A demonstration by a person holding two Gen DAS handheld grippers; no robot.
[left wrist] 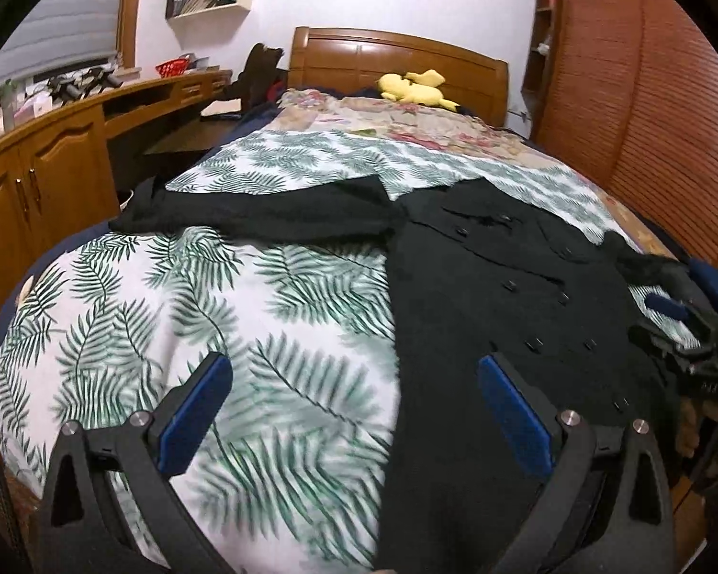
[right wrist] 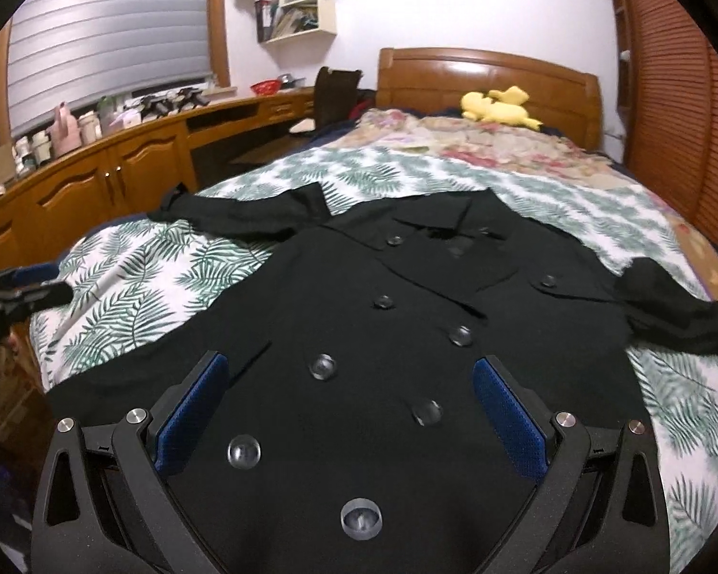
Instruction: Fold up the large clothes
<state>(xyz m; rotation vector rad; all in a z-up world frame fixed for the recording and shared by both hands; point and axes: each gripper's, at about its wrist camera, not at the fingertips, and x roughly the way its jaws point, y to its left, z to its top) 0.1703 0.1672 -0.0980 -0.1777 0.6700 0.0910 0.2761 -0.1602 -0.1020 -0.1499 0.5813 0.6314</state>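
A black double-breasted coat (right wrist: 359, 287) with clear buttons lies front up on the bed. One sleeve (right wrist: 244, 215) stretches out to the left and the other sleeve (right wrist: 670, 306) lies to the right. My right gripper (right wrist: 349, 378) hovers open over the coat's lower front, with nothing between its blue pads. My left gripper (left wrist: 354, 378) is open too. It straddles the coat's left edge (left wrist: 407, 382), so one finger is over the bedspread and the other over the black cloth. In the left wrist view, the long sleeve (left wrist: 263, 210) runs across the bed.
A leaf-print bedspread (left wrist: 215, 311) covers the near bed, with a floral blanket (left wrist: 407, 119) and a yellow plush toy (left wrist: 416, 88) by the wooden headboard (left wrist: 397, 57). Wooden cabinets and a desk (left wrist: 48, 167) line the left. Louvred wardrobe doors (left wrist: 646, 95) stand on the right.
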